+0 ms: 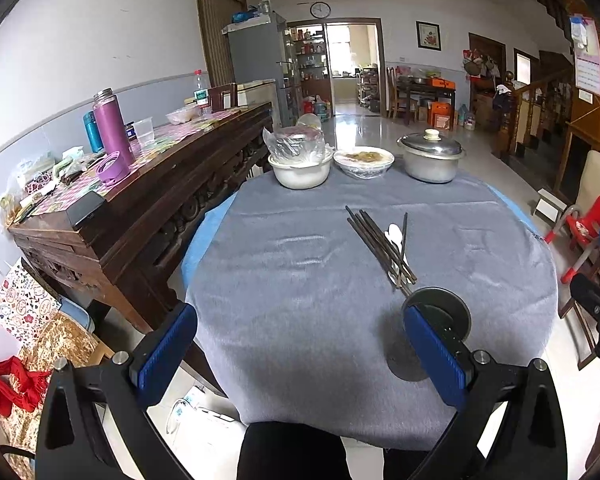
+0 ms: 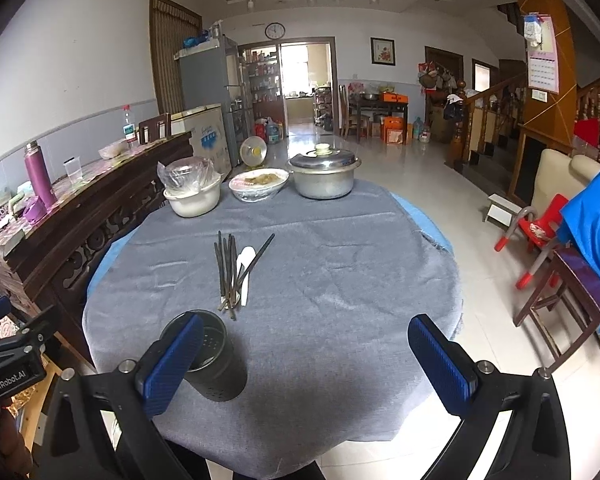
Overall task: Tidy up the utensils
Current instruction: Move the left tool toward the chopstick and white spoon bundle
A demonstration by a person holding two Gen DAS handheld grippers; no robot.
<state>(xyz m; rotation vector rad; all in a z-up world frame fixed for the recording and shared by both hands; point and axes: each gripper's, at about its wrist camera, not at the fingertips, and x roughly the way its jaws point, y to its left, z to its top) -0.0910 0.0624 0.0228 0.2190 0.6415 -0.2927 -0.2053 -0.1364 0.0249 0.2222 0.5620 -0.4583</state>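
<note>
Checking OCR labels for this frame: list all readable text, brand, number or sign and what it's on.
"GenRobot.AI": white print on the black body of the left hand-held gripper, seen in the right wrist view.
Wall clock: numerals too small to read.
Wall calendar: number grid blurred, unreadable.
Chest freezer: blue print on its front, unreadable.
Plastic bottle: label unreadable.
Orange boxes: print unreadable.

A lived-in family dining room: round clothed table (image 2: 340,280) with a lidded pot (image 2: 323,176), fridge (image 2: 208,76), wall clock (image 2: 275,31), staircase (image 2: 500,92).
</note>
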